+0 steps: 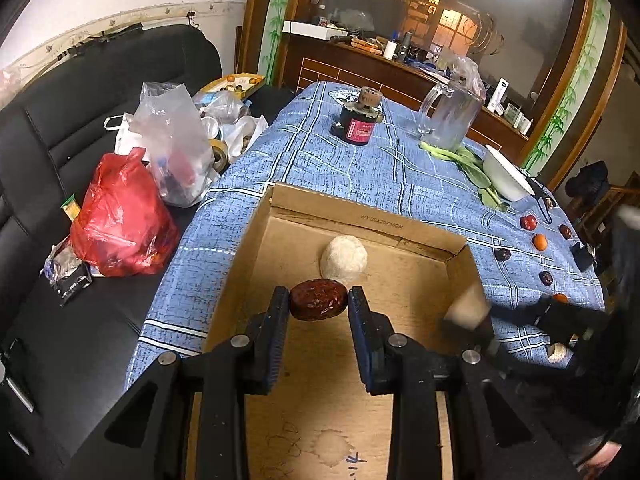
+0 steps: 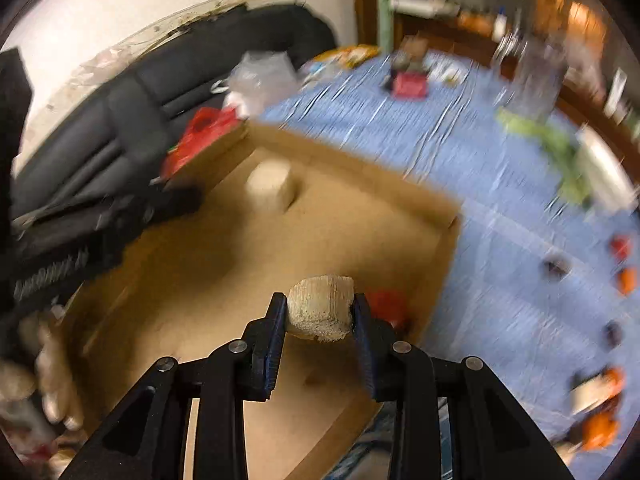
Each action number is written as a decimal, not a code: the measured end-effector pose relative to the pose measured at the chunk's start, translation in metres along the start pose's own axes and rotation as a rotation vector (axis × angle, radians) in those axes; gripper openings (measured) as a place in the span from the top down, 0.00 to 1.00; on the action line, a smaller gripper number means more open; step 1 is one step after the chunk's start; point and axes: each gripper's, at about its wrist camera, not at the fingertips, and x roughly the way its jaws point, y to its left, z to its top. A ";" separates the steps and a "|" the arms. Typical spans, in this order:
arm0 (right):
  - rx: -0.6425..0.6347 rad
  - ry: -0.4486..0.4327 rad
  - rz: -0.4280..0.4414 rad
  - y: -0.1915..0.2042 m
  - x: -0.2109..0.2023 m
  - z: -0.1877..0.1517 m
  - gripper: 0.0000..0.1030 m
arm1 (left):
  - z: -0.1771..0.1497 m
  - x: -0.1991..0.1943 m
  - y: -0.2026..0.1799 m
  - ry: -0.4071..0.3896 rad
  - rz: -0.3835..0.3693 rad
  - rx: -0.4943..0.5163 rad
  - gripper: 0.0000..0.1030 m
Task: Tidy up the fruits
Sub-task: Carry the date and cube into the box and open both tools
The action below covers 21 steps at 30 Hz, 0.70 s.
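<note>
Left gripper (image 1: 319, 303) pinching red date (image 1: 318, 299), right gripper (image 2: 320, 312) pinching pale chunk (image 2: 321, 307); carrying over cardboard box (image 1: 360, 210); next, release inside.

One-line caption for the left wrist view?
Left hand-held gripper holds a red date over a cardboard box containing a pale round fruit; more fruits wait on the blue tablecloth.
</note>
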 end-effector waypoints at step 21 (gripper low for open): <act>0.028 0.024 0.096 0.007 0.014 -0.020 0.66 | 0.000 0.044 -0.001 0.146 0.051 0.008 0.72</act>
